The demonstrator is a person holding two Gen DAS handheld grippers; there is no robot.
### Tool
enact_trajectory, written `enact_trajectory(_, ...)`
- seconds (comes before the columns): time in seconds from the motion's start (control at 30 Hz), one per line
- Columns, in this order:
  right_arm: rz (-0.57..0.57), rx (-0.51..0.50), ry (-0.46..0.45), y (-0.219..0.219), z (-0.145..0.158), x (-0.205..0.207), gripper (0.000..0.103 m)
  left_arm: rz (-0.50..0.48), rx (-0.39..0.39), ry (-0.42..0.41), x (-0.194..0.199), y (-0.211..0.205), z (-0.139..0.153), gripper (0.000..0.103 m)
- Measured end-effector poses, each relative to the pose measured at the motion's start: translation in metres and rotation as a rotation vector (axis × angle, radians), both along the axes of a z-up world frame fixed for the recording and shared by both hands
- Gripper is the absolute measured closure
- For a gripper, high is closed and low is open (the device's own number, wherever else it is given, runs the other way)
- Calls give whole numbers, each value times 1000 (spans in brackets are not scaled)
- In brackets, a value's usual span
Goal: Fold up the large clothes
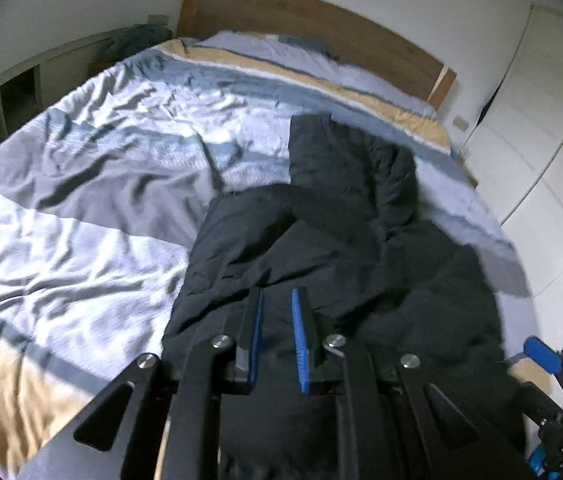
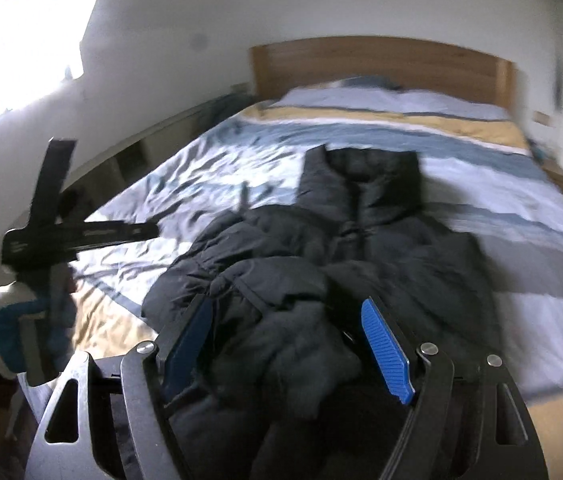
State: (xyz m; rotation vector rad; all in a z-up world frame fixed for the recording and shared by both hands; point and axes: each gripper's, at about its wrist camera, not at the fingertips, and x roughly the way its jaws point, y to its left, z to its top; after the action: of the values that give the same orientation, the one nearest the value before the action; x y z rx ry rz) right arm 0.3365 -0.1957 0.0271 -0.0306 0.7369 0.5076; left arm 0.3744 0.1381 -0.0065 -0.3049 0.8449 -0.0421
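Observation:
A black padded jacket (image 1: 321,232) lies on the bed, collar toward the headboard, its lower part bunched up near me. In the right wrist view the jacket (image 2: 357,216) shows its zipped front. My left gripper (image 1: 277,300) hovers over the jacket's lower left part, jaws a narrow gap apart, with nothing between the blue pads. My right gripper (image 2: 287,312) is wide open over the bunched hem, with fabric lying between the fingers. The right gripper also shows at the lower right of the left wrist view (image 1: 541,356).
The bed has a striped blue, grey and tan duvet (image 1: 101,184) and a wooden headboard (image 1: 301,20). White wardrobe doors (image 1: 541,140) stand on the right. A low shelf (image 1: 41,76) runs along the left wall. The left gripper's body (image 2: 49,216) shows at left.

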Motion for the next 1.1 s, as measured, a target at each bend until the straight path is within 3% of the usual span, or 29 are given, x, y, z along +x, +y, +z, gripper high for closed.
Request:
enact_trajectory(0.1,26,-33,48,7,-38,21,27,-3,-46,42,7,-4,-36,89)
enact_trajectory(0.2,25,-74,144,0,-67,34,27,-24,1,128,9,-13,-71,89)
enact_trajectory(0.33,4,-92,289,-24,-85,43,26,-41,13,207,9,-14,-82,89)
enact_trajectory(0.47,-32,-162,381,-33,-67,46,26,-96,-19,309,23,-5,-59,89)
enact_trajectory(0.63,-120,-209,389,-52,1,71,25,-181,-41,276,71,4,15,88)
enact_trajectory(0.7,-162,-200,369,-61,27,96,20,-207,-41,239,98,5,38,72)
enact_trajectory(0.73,-177,-201,352,-64,36,107,20,-211,-35,211,111,6,48,59)
enact_trajectory(0.77,-191,-196,332,-68,45,123,19,-213,-29,185,128,6,56,57)
enact_trajectory(0.9,-242,-109,284,-87,58,202,18,-212,-54,162,194,6,55,57)
enact_trajectory(1.1,-237,-43,265,-104,31,310,17,-193,-141,181,287,-1,22,57)
